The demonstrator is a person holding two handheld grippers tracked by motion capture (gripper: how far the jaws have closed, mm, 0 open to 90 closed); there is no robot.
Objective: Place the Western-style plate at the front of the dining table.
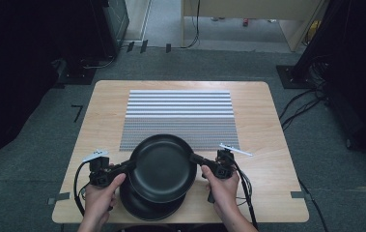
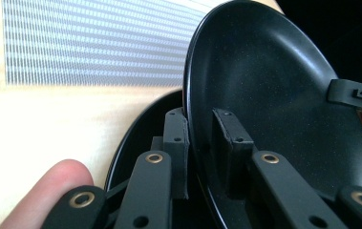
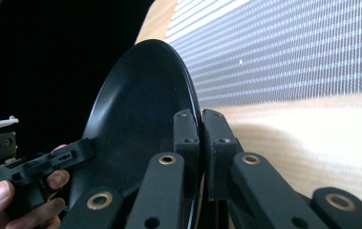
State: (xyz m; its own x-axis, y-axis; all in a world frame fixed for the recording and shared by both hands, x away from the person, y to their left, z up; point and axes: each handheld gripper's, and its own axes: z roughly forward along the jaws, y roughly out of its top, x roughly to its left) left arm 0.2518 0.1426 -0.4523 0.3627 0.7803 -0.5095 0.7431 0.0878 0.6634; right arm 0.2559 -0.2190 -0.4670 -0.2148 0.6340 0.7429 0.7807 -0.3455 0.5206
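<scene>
Two grippers clamp one round black plate (image 1: 163,166) at the tabletop's (image 1: 262,125) six o'clock edge: left gripper (image 1: 128,166) pinching its nine o'clock rim, right gripper (image 1: 195,159) its three o'clock rim. It's held above a second black plate (image 1: 142,205). Toward twelve o'clock lies a grey-and-white striped woven mat (image 1: 180,116).
</scene>
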